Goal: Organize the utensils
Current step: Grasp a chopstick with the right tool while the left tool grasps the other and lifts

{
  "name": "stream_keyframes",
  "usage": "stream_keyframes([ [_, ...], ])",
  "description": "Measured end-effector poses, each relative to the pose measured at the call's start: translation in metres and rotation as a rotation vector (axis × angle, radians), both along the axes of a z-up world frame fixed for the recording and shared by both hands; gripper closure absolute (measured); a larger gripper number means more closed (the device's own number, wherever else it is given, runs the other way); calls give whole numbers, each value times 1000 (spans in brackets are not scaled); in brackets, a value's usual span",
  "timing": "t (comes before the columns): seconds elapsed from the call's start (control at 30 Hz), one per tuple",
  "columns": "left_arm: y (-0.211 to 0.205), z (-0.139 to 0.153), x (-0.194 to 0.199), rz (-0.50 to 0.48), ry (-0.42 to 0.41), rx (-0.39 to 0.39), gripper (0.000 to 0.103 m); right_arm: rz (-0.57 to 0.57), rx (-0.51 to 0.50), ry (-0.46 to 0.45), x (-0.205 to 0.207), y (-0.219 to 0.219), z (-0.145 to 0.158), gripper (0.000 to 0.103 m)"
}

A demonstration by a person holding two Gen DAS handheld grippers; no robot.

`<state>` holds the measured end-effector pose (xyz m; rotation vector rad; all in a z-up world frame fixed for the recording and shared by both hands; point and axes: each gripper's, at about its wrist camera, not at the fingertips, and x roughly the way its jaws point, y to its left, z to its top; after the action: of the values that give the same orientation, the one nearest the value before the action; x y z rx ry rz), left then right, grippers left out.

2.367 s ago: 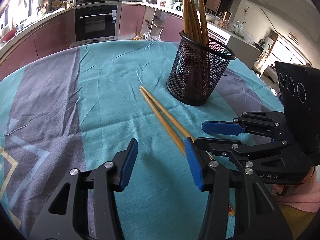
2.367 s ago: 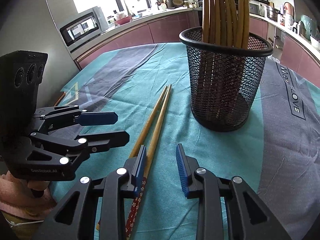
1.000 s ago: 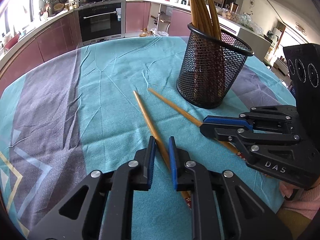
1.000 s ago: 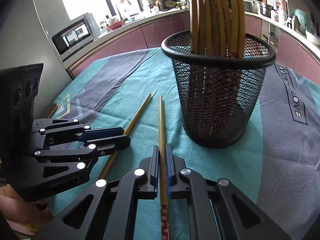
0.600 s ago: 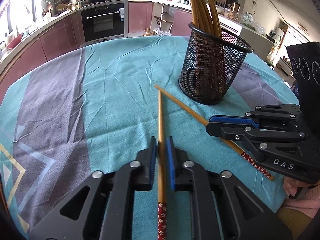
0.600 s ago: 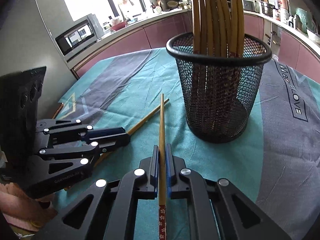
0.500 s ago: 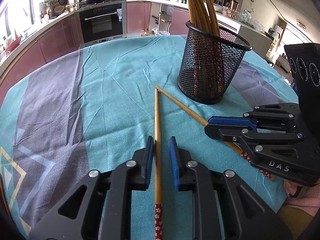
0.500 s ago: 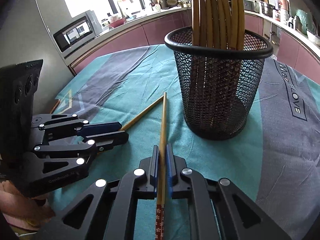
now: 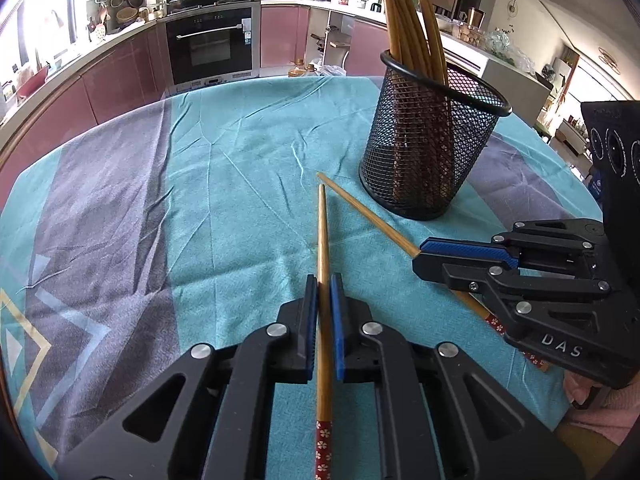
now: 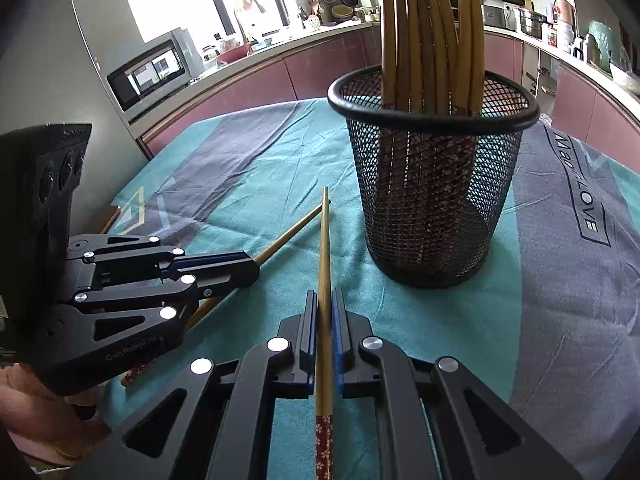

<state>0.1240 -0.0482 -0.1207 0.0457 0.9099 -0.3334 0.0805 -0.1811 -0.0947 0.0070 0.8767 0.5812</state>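
Bamboo chopstick (image 9: 323, 248) clamped in left tongs (image 9: 324, 300), tip toward mesh holder (image 9: 428, 152), right tongs (image 10: 324, 312) likewise.

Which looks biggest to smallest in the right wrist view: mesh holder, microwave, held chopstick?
1. Mesh holder.
2. Held chopstick, long but thin, shut in the right gripper.
3. Microwave, though it sits far back, so unsure.

Built-in oven (image 9: 210, 46), microwave (image 10: 150, 72), teal-grey tablecloth (image 9: 224, 200).
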Motion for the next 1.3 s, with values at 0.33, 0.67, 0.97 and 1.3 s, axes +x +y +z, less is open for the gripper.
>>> stream_keyframes([
  [0.33,11,18,-10,-13,-18,-93,96,14,76,-37,-11,-9,22,97],
  [0.67,20,38,-18,-31,-39,-188,96,29,150,-87,-22,-21,47,97],
  [0.97,23,52,-24,-46,-65,-215,96,23,168,-113,-25,-26,57,97],
  [1.3,28,62,-25,-73,-72,-262,96,8,187,-144,-28,-32,67,97],
])
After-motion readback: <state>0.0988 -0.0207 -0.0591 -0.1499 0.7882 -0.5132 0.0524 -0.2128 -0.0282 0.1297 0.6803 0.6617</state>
